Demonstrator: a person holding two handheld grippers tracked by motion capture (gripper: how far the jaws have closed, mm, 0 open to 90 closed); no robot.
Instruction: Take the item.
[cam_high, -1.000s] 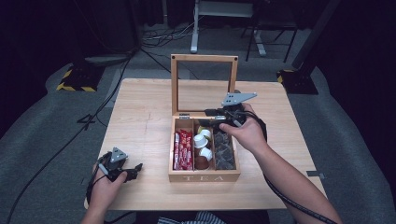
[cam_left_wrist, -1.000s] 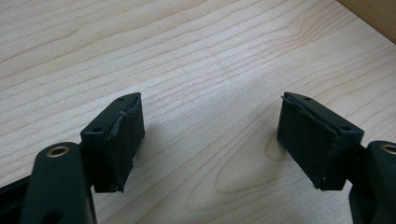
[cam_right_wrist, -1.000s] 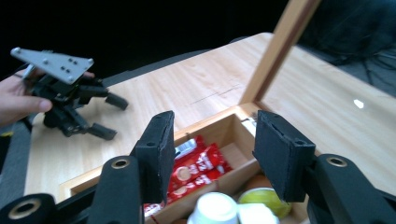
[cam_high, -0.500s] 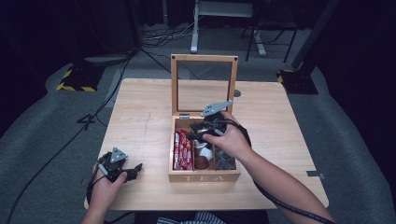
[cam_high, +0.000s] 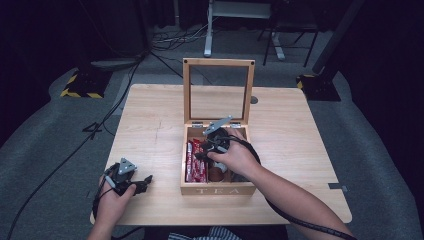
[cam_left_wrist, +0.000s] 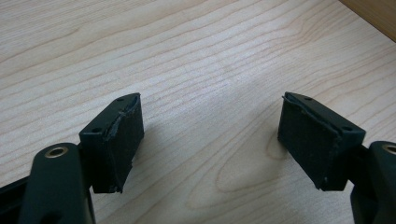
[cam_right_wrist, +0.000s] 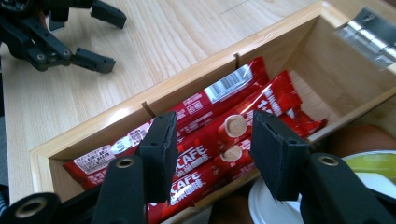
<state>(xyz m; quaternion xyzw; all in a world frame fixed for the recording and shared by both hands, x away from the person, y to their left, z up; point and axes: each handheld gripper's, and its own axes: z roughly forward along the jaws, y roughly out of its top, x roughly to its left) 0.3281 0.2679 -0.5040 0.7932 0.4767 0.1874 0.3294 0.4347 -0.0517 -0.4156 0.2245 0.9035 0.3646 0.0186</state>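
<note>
A wooden tea box (cam_high: 217, 190) stands mid-table with its glass lid (cam_high: 218, 90) raised upright. Its left compartment holds red coffee sachets (cam_high: 195, 160) (cam_right_wrist: 219, 140). My right gripper (cam_high: 202, 150) (cam_right_wrist: 212, 119) is lowered into the box, jaws open just above those sachets, and I cannot tell if they touch. Brown and white-topped capsules (cam_right_wrist: 273, 205) lie in the middle compartment under the hand. My left gripper (cam_high: 144, 180) (cam_left_wrist: 210, 100) rests open on bare tabletop at the front left, with nothing between its fingers. It also appears in the right gripper view (cam_right_wrist: 56, 42).
The light wooden table (cam_high: 150, 125) has free room left and right of the box. Cables trail from both grippers, one off the front right edge. A small dark mark (cam_high: 254, 100) sits on the table right of the lid.
My right gripper has moved from the box's back right side leftward and down into the box, over the red sachets. The left gripper has stayed put.
</note>
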